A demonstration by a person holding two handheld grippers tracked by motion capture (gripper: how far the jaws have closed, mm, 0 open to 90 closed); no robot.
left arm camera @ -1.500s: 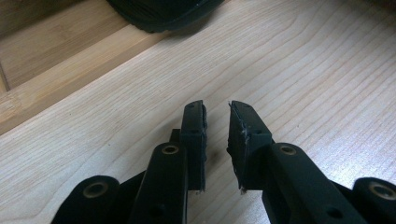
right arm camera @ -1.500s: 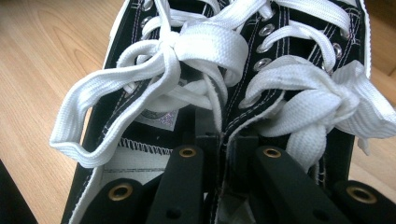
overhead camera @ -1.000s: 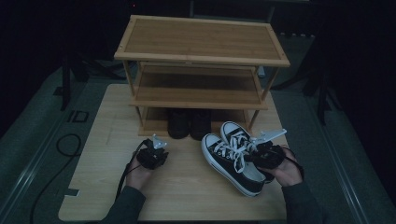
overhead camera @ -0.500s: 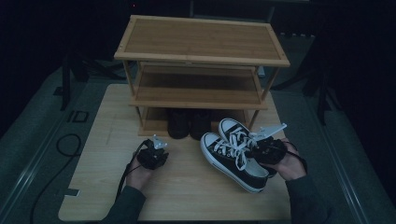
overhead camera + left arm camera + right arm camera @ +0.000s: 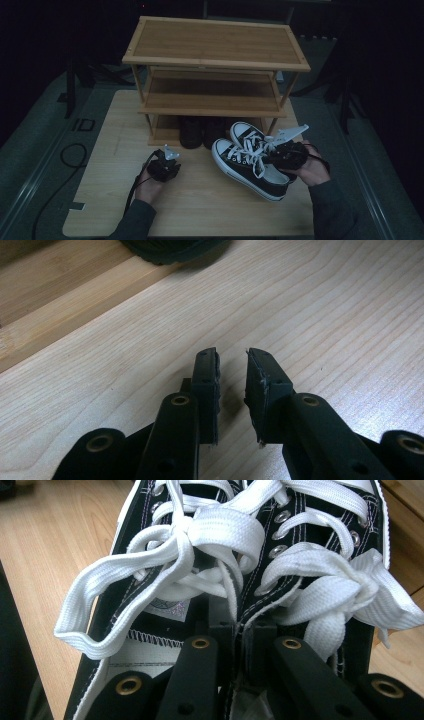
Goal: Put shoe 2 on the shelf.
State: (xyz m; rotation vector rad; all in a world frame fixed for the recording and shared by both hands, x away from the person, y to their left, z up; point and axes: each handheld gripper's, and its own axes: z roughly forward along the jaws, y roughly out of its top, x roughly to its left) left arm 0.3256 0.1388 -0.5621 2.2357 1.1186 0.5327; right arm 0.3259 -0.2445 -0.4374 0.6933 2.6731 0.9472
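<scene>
A pair of black canvas sneakers (image 5: 247, 160) with white laces and white toe caps lies at the right of the wooden board, toes toward the rack. My right gripper (image 5: 276, 154) is shut on them from the heel end. In the right gripper view its jaws (image 5: 239, 630) pinch the two inner side walls of the sneakers (image 5: 210, 545) together, just behind the lace bows. My left gripper (image 5: 165, 167) rests low over the board at the left, pointing toward the rack. Its jaws (image 5: 232, 360) stand a little apart with nothing between them.
A three-tier wooden shoe rack (image 5: 215, 50) stands at the back of the light wooden board (image 5: 115, 150). A dark pair of shoes (image 5: 200, 131) sits on its bottom tier; one toe (image 5: 170, 247) lies just ahead of my left gripper. A black cable (image 5: 70, 160) runs along the left.
My right gripper has risen slightly with the sneakers in it, and the pair has shifted a little. The left gripper has stayed where it was.
</scene>
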